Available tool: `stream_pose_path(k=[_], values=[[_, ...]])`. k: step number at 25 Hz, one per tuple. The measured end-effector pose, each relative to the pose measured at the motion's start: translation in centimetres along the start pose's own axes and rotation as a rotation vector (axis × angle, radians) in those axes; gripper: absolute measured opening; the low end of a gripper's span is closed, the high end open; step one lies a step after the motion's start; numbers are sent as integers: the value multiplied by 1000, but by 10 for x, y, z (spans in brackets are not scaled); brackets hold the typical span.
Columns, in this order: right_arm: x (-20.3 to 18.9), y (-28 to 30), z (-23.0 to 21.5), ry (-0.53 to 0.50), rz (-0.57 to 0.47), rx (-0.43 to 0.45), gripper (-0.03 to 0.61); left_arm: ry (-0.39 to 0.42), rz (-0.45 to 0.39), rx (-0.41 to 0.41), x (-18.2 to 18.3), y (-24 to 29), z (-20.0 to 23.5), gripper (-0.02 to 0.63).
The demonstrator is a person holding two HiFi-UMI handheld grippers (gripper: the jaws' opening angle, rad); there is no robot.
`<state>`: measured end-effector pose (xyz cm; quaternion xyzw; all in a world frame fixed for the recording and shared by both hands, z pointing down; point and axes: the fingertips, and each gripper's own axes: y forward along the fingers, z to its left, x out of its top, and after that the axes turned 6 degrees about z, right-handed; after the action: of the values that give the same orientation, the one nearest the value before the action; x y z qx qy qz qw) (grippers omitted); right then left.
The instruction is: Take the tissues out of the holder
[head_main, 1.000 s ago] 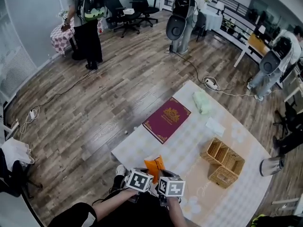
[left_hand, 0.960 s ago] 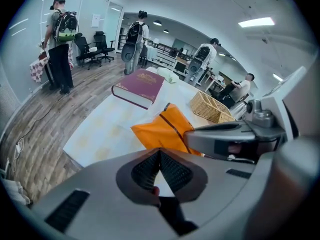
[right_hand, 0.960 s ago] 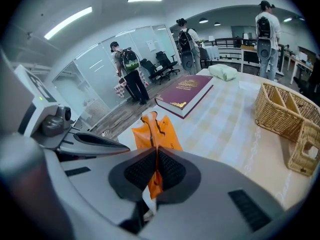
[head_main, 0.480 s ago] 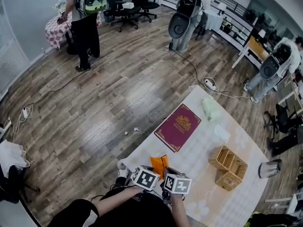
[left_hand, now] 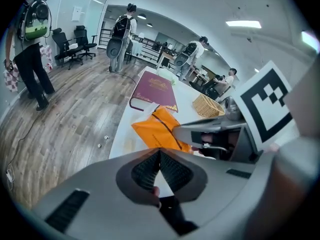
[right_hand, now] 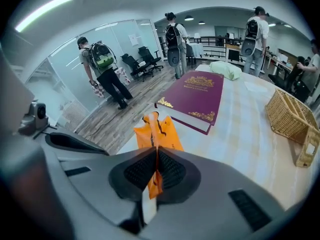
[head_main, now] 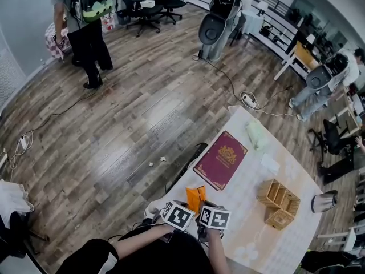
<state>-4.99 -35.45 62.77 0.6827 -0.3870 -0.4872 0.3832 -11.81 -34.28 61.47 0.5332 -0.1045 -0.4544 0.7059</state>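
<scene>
The orange tissue holder (head_main: 195,197) lies near the front edge of the white table (head_main: 251,238), just beyond both grippers. My right gripper (right_hand: 156,156) is shut on an orange flap of the holder (right_hand: 156,134), and a white strip shows under the flap between the pads. My left gripper (left_hand: 160,151) is shut, with its tip at the near corner of the holder (left_hand: 159,129). A white sliver sits between its pads; I cannot tell what it is. In the head view the left gripper (head_main: 183,206) and the right gripper (head_main: 206,208) sit side by side, their tips hidden under the marker cubes.
A maroon book (head_main: 220,160) lies behind the holder. A wicker basket (head_main: 278,203), a loose white tissue (head_main: 269,164), a pale green bundle (head_main: 256,133) and a metal kettle (head_main: 324,201) stand further right. People with backpacks (head_main: 85,21) stand on the wooden floor, where cables run.
Both grippers have stayed together at the orange holder's near end. The head view has shifted, and the person at the top left has walked further left.
</scene>
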Motion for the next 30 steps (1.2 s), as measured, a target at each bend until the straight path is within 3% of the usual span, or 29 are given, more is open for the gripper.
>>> stream_pose_path(k=[6,10,15,19,25,30], values=[[7,14,7,-17,-16,-46,15,15,28,-25,-5,-1,18,6],[11,12,12,16,-82,-16,25,34,48,-46,-8,2,23,6],[15,0,16,50,-148,-16,88,64,68,-75,-9,2,23,6],[17,-16,18,70,-196,-24,95,93,85,-96,-9,5,20,6],[17,-32,20,154,-277,49,127,130,110,-121,-11,9,7,6],[14,-59,14,172,-355,30,126,141,111,-124,-13,9,1,6]])
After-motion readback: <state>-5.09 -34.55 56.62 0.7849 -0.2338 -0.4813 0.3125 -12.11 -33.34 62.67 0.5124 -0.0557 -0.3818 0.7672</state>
